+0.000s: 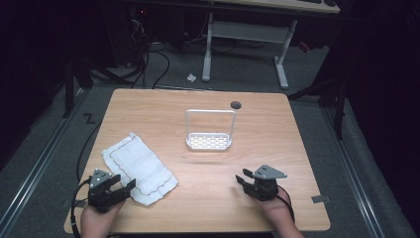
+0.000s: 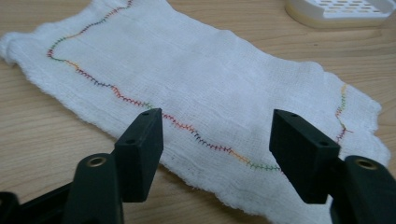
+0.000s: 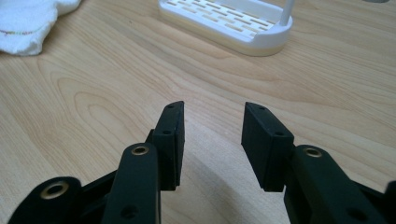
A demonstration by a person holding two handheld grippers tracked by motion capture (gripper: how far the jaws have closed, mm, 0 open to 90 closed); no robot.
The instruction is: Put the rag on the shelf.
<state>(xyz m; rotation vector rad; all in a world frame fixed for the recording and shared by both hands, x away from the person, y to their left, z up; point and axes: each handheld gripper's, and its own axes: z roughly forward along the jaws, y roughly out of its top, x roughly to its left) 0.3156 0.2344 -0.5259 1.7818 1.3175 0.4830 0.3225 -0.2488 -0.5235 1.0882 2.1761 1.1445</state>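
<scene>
A: The cloth [image 1: 139, 167] lay flat and spread out on the table [image 1: 277, 148], at about eight o'clock from the table's centre, its long side slanting from ten o'clock down toward five o'clock. A line of coloured stitching ran just inside its edge.

B: And the tongs?

A: The left gripper [image 1: 126, 187] sat at the cloth's near edge with its jaws wide apart; in the left gripper view [image 2: 215, 140] they stood over the hem, clamped on nothing. The right gripper [image 1: 242, 181] rested over bare wood at about five o'clock, well apart from the cloth, jaws also apart and holding nothing.

B: So which step was that?

A: I judged it the approach, before any grasp. The cloth looked untouched, no corner lifted.

B: What did the next move call for?

A: Probably lowering the left jaws until one slid under the hem, then closing on that thin edge. The fabric looked limp, so a shallow bite could slip off. The right gripper would have had to travel toward nine o'clock to reach it.

B: And the white rack [image 1: 208, 130]?

A: It stood near the centre, toward twelve o'clock, apart from the cloth.
</scene>
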